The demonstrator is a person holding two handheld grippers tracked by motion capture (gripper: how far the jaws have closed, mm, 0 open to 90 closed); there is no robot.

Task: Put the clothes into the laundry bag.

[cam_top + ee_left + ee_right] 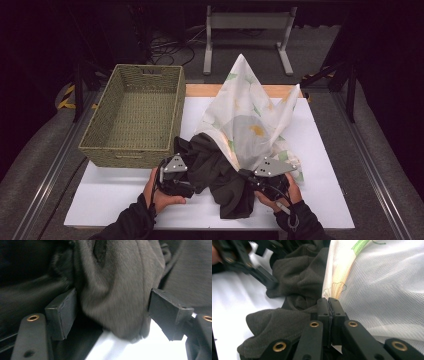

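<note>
On the white table top (125,195) a dark grey garment (215,170) lies crumpled near the front edge, and a sheer white floral cloth (250,120) rises from it in a peak. What holds that peak up cannot be made out in the high view. A woven basket (135,117) stands at the table's left, just beside the garment.

Left gripper (175,175): in the high view its jaws are hidden beneath its grey plate and the dark cloth. The left gripper view (112,312) settles the matter: the jaws stand well apart, with a fold of the dark grey garment (115,290) hanging between them. Whether the pads (62,312) press on the fold is not clear; the picture is soft and slightly blurred.

Right gripper (267,175): likewise masked from above by plate and fabric. The right gripper view (328,306) shows its jaws closed tight together at the seam where the dark grey garment (294,282) meets the sheer floral cloth (382,290). Which of the two fabrics is pinched cannot be determined. The left gripper (249,265) appears blurred at upper left there, against the garment.

Both forearms are cut off at the lower edge of the high view.
</note>
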